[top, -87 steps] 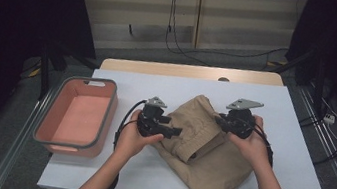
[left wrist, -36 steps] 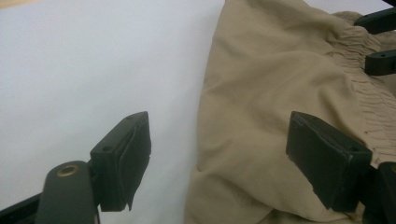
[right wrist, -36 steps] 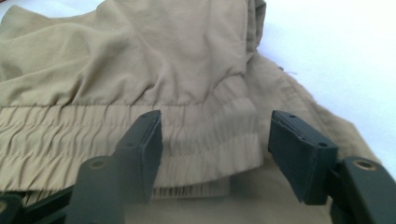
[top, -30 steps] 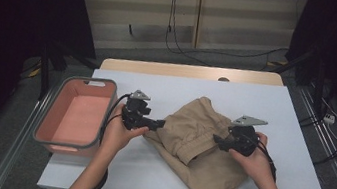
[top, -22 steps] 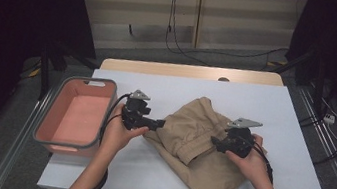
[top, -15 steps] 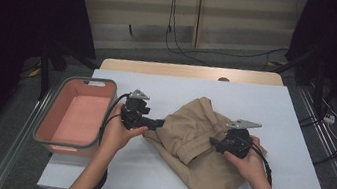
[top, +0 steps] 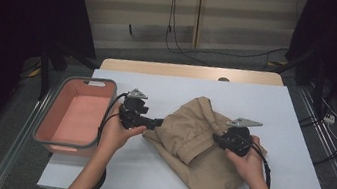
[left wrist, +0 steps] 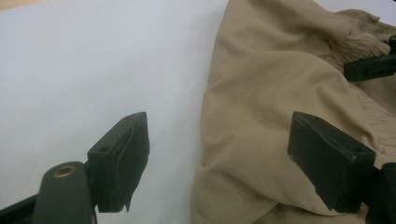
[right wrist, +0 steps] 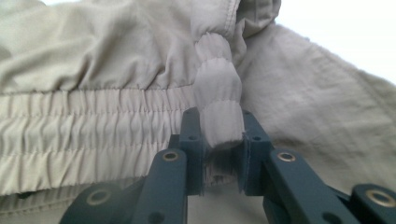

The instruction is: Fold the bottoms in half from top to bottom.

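- A crumpled khaki garment (top: 198,149) lies on the white desk (top: 295,144), a little right of the middle, one end reaching towards the near edge.
- The right tongs (right wrist: 219,149) have just been closing and now pinch a rolled fold of the garment's elastic waistband (right wrist: 93,135) between their pads; in the high view they sit on the garment's right side (top: 220,141).
- The left tongs (left wrist: 217,158) stand wide apart, released, at the garment's left edge: one pad hangs over bare desk, the other over the cloth, and neither presses on it. The high view shows them pointing at the cloth (top: 157,122).
- A salmon-pink bin (top: 45,126) with a grey rim sits at the desk's left end, well apart from the garment.
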